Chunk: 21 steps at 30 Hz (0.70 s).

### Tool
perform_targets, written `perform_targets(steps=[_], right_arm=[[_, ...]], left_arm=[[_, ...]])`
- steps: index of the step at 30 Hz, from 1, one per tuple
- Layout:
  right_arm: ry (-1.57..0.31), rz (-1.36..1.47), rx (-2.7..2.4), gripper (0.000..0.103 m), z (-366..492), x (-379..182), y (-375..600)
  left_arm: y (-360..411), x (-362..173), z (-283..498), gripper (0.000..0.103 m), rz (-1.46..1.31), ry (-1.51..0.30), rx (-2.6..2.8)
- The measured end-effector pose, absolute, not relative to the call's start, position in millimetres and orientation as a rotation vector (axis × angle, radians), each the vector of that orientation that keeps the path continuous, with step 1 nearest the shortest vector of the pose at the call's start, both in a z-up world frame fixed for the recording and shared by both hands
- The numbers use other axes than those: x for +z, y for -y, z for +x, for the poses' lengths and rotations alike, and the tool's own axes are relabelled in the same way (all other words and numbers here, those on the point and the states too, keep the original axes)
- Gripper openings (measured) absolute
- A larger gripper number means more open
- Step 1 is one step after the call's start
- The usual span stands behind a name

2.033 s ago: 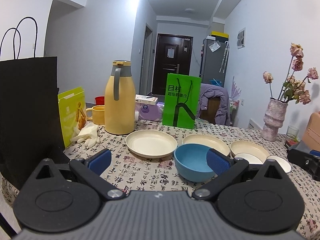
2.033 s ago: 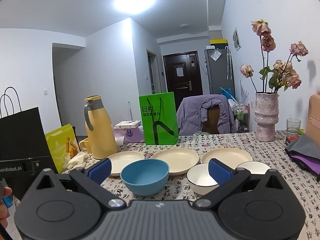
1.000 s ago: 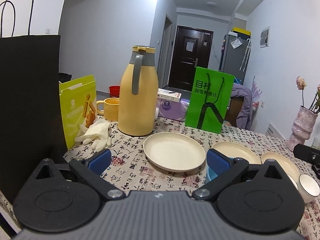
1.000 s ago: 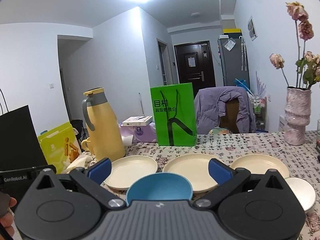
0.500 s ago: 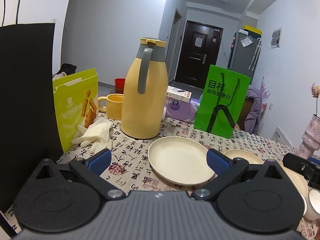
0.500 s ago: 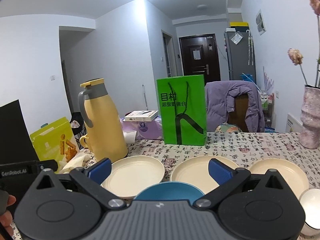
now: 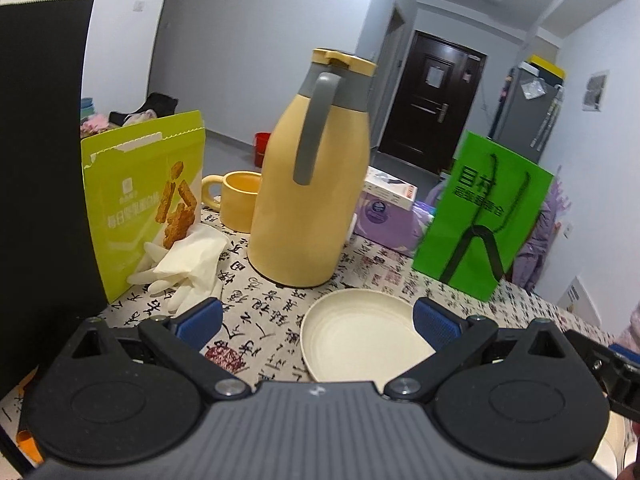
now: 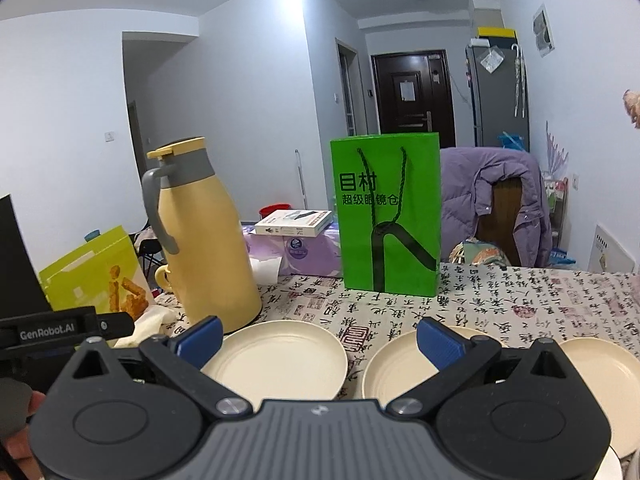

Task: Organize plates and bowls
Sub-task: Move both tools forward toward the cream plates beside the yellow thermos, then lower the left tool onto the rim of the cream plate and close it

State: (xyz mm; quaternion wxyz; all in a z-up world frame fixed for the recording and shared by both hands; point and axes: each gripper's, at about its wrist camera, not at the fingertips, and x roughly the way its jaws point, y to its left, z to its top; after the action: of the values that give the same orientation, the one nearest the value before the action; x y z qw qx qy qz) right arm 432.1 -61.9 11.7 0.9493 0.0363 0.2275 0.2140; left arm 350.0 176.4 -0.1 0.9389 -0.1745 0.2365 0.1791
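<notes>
Both grippers moved forward and leftward over the bench. The blue bowl, once seen ahead between the right gripper [image 8: 318,340] fingers, slipped below its body and out of view. The left gripper [image 7: 316,320] drew close to the yellow jug [image 7: 310,184]; the leftmost cream plate [image 7: 362,340] came to lie between its spread fingers. The vase left both views.

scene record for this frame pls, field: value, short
surface: table with calligraphy-print cloth
left gripper: open, empty, facing the leftmost plate
right gripper: open, empty
plates: three cream plates in a row, leftmost plate, middle plate, right plate
behind plates: yellow thermos, green paper bag
far left: yellow mug, snack box, white gloves
</notes>
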Motion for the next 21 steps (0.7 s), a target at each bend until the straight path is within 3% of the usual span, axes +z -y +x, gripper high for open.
perform_targets(steps=[11, 21], right_arm=[[-0.551, 0.073, 0.403, 0.103, 485, 3, 38], [-0.622, 0.025, 0.38, 0.103, 517, -18, 10]], left_arm=[[-213, -17, 401, 0.103, -0.468, -0.502, 0.486], [-233, -68, 424, 0.103, -0.45, -0.521, 0.558]])
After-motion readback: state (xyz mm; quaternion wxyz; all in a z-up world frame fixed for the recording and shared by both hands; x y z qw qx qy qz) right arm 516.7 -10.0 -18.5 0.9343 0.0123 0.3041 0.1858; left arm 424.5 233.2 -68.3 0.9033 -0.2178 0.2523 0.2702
